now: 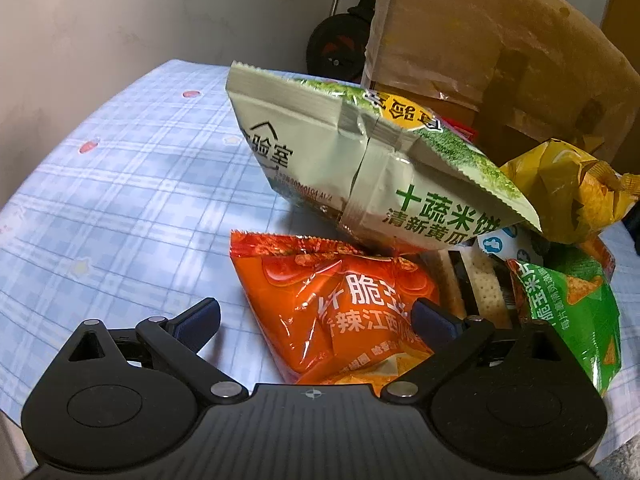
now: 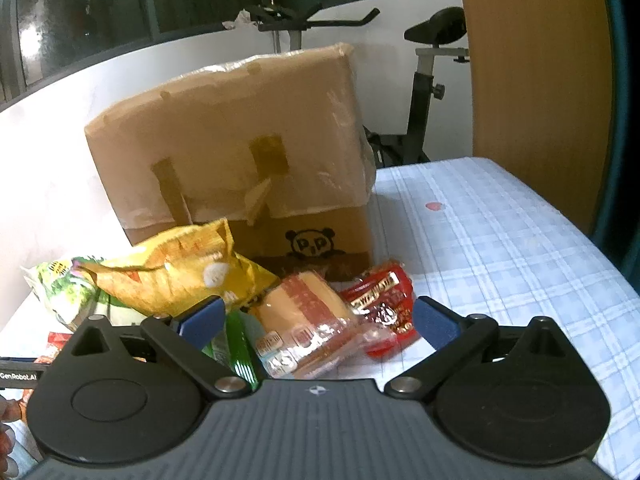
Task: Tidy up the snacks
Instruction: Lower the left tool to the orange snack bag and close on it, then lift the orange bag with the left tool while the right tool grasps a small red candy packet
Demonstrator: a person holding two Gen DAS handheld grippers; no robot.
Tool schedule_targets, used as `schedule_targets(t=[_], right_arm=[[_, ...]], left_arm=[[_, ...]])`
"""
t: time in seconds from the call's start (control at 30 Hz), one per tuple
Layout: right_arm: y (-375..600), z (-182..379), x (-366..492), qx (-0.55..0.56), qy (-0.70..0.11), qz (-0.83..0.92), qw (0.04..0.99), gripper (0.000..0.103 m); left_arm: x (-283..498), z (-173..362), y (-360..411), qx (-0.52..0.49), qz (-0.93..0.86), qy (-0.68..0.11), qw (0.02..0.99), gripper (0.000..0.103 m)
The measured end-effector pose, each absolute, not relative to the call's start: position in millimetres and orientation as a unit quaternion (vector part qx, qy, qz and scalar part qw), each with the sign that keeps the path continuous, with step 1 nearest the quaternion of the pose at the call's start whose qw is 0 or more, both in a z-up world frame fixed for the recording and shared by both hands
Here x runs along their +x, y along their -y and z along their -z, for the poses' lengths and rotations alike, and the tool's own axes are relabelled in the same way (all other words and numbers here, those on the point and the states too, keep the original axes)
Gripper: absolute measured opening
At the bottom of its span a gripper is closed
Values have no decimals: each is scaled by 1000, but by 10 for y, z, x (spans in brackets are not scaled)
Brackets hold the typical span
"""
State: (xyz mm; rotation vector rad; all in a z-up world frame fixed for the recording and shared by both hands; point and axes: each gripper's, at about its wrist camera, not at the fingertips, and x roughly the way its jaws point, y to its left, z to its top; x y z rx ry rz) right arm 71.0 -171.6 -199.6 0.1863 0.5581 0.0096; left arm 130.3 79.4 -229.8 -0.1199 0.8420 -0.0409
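In the left wrist view my left gripper [image 1: 316,316] is open, its jaws on either side of an orange chip bag [image 1: 336,312] lying on the cloth. A pale green rice-cracker bag [image 1: 360,168] leans on top of the pile behind it. A yellow bag [image 1: 568,192], a green chip bag [image 1: 572,312] and a cracker pack [image 1: 476,284] lie to the right. In the right wrist view my right gripper [image 2: 318,318] is open, its jaws around a clear-wrapped wafer pack [image 2: 308,320]. A red candy pack [image 2: 384,308], the yellow bag [image 2: 176,276] and the green bag [image 2: 236,348] lie close by.
A taped cardboard box [image 2: 240,152] stands behind the snacks and also shows in the left wrist view [image 1: 500,40]. The blue plaid tablecloth [image 2: 500,248] stretches to the right and, in the left wrist view, to the left [image 1: 120,184]. An exercise bike [image 2: 424,80] stands beyond the table.
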Motion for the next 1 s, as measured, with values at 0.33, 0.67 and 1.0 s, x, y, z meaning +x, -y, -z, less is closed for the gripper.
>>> schedule_targets(t=[0.33, 0.67, 1.0], right_arm=[[1965, 2044, 765, 99, -285, 28, 953, 95], [2249, 2038, 993, 61, -264, 31, 962, 76], [2374, 2578, 1559, 43, -330, -23, 943, 60]], left_arm=[[1144, 2246, -817, -63, 47, -375, 924, 71], [889, 2027, -1057, -114, 20, -344, 932, 69], [778, 1824, -1199, -132, -8, -318, 939, 69]])
